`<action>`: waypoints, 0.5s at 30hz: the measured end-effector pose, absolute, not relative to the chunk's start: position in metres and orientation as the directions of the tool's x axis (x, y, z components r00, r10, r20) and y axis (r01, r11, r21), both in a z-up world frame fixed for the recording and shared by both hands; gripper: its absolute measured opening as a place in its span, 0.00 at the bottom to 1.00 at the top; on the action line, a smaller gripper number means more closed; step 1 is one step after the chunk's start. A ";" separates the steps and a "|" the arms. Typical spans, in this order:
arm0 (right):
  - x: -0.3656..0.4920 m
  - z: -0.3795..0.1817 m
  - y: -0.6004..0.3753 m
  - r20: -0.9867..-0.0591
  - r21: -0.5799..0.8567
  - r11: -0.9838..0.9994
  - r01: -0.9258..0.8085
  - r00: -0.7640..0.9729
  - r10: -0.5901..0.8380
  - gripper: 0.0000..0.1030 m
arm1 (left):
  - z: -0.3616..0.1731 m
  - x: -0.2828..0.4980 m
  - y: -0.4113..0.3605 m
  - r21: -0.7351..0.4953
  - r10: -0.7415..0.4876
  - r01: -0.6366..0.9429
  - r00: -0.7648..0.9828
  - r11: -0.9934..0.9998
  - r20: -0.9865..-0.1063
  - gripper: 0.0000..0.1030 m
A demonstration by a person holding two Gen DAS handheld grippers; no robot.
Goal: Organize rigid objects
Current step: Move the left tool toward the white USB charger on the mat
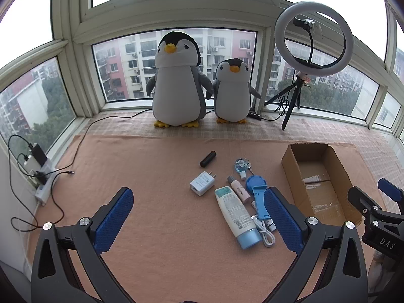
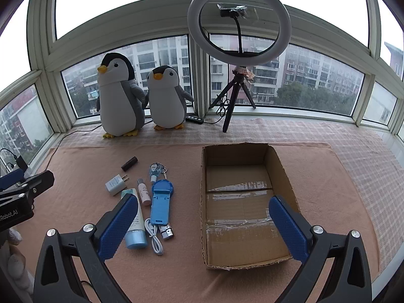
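The cardboard box (image 2: pixel 242 202) lies open and empty on the pink cloth (image 2: pixel 75 176), right of a cluster of small items, its floor crossed by strips of clear tape. Behind it on the sill stand a ring light (image 2: pixel 240 22) on a tripod, a big penguin toy (image 2: pixel 118 96) and a smaller penguin toy (image 2: pixel 168 98) side by side. The left gripper (image 1: pixel 199 219) hangs above the cloth with its blue-padded jaws spread wide, gripping nothing and touching nothing; the items show between its fingers. The right gripper (image 2: pixel 204 224) is likewise released, jaws wide apart and empty, one finger over the tube and the other over the box's right side. Its body, seen from the left wrist view, bears the letters "DAS"; the left one's body, seen from the right wrist view, reads "Robot.AI". Among the items, the white tube (image 1: pixel 237 214) with a blue cap lies nearest, its printed label too small to read. Just beside it lies a blue phone stand (image 2: pixel 160 202) with a round top, and a coiled white cable (image 2: pixel 154 237) rests at its foot. A white plug adapter (image 1: pixel 202 183) sits left of the tube, its print unreadable. A small pink bottle (image 1: pixel 238 189) lies between tube and stand. Farther back are a blue keychain charm (image 1: pixel 241 165) and a dark cylinder (image 1: pixel 207 158).
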State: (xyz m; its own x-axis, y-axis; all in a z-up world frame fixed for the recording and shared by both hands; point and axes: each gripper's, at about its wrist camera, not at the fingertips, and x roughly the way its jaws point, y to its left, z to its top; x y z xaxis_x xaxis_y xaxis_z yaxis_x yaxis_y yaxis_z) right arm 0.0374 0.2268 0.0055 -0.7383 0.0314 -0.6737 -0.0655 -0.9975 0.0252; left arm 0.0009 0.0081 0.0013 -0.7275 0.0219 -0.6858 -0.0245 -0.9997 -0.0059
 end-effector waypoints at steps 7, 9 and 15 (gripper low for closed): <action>0.037 0.004 0.228 -0.674 0.026 -0.998 -0.064 -0.738 0.030 0.99 | 0.000 0.000 0.008 -0.004 0.022 -0.026 -0.726 -1.000 -0.687 1.00; 0.038 0.004 0.228 -0.673 0.025 -0.998 -0.065 -0.739 0.031 0.99 | -0.001 -0.001 0.008 -0.004 0.022 -0.026 -0.725 -1.000 -0.688 1.00; 0.036 0.001 0.233 -0.675 0.022 -0.997 -0.071 -0.736 0.037 0.99 | -0.002 -0.002 0.008 -0.001 0.020 -0.027 -0.723 -1.000 -0.690 1.00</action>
